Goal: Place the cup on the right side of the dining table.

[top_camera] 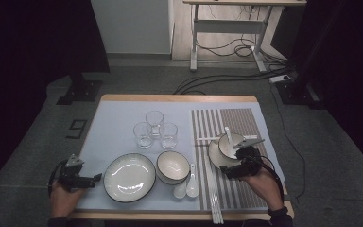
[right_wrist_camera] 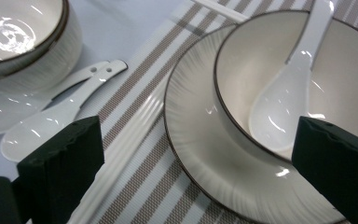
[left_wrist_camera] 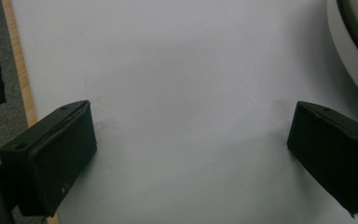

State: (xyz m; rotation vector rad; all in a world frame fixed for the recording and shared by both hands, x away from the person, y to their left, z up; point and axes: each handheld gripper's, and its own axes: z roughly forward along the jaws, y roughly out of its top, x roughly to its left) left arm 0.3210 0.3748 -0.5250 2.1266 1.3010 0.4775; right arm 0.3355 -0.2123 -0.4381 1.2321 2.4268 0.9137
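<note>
Right tool (top_camera: 241, 153): jaws spread wide, released, over the small bowl (right_wrist_camera: 279, 79) with spoon (right_wrist_camera: 284, 93), on a plate (right_wrist_camera: 200, 154) at 4 o'clock.
Left tool (top_camera: 87, 179): released, on bare tabletop (left_wrist_camera: 177, 93) near the 8 o'clock edge.
Right gripper view: two spare spoons (right_wrist_camera: 51, 116) close up.

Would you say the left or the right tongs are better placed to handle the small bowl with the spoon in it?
Right. The right tongs hang open at the small bowl with its spoon, while the left tongs sit open over bare mat beside the large plate.
</note>
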